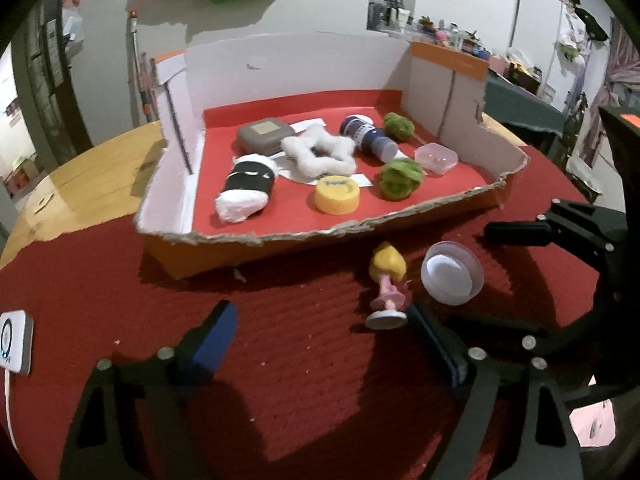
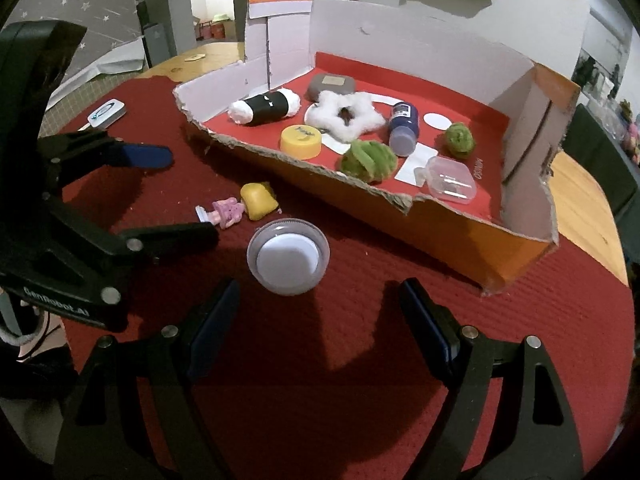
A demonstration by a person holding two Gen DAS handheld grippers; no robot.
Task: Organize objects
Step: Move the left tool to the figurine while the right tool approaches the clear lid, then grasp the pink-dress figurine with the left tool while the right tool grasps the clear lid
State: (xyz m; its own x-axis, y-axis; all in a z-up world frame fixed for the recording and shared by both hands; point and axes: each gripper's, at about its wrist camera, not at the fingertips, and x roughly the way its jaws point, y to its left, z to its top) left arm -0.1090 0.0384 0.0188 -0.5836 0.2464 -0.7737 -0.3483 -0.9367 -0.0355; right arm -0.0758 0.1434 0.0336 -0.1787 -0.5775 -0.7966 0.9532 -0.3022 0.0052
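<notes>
A torn cardboard box (image 1: pixel 280 236) (image 2: pixel 452 236) with a red floor holds several things: a white star, a yellow lid (image 1: pixel 336 195), a blue bottle, two green pom-poms. On the red mat in front lie a small doll with yellow hair (image 1: pixel 386 284) (image 2: pixel 244 204) and a round clear lid (image 1: pixel 452 278) (image 2: pixel 288 260). My left gripper (image 1: pixel 324 332) is open and empty, the doll just by its right finger. My right gripper (image 2: pixel 316 308) is open and empty, just short of the clear lid.
A white device with a cable (image 1: pixel 14 340) (image 2: pixel 107 112) lies on the mat at the left. The red mat (image 2: pixel 360 360) covers a wooden table (image 1: pixel 92 176). Each gripper shows in the other's view, close beside the doll and lid.
</notes>
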